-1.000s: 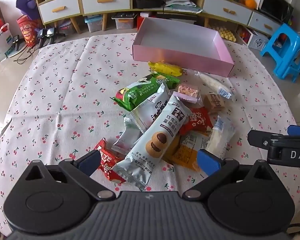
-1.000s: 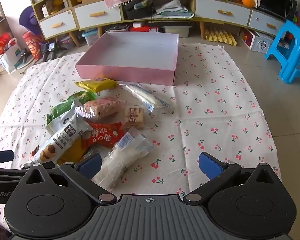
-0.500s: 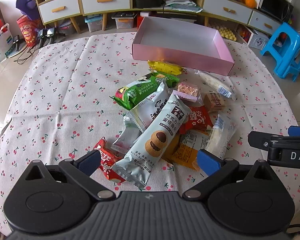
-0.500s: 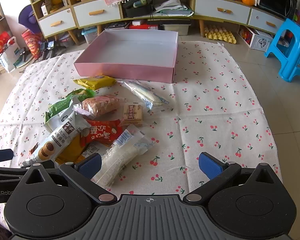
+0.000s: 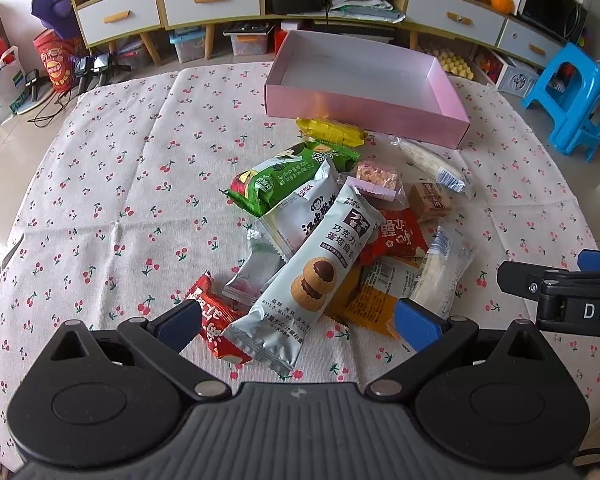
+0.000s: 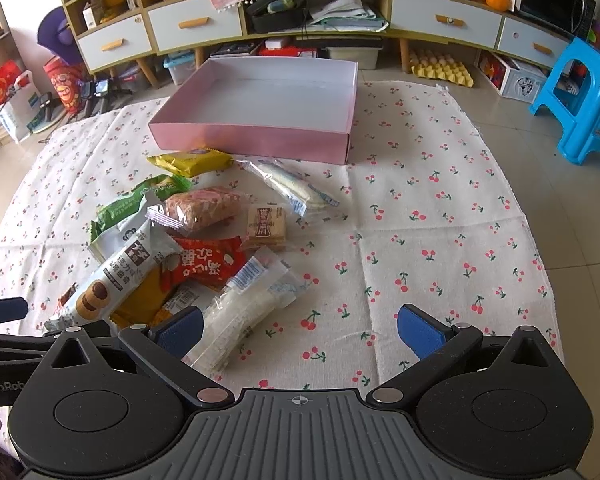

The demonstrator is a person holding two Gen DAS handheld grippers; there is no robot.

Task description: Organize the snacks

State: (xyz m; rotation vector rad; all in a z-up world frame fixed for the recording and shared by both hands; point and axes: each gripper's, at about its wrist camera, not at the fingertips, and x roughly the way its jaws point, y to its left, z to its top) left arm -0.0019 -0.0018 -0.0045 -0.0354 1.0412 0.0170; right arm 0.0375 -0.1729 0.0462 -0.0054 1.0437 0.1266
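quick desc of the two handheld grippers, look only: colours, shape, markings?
Both match: left gripper and right gripper have black linkage arms, blue fingertip pads, round black pivot housings and a ribbed grey body. Partial white lettering: "DAS" on the right, "GenRob" on the left.

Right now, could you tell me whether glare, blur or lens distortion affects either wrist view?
Left wrist view: strong fisheye bending at the edges, dark corners, sharp focus on the cookie packet. Right wrist view: same bending, window glare on the floor tiles, clear wrappers shiny but readable; no motion blur in either.

Orange packet (image 5: 374,300) mostly buried beneath the cookie packet (image 5: 312,272).
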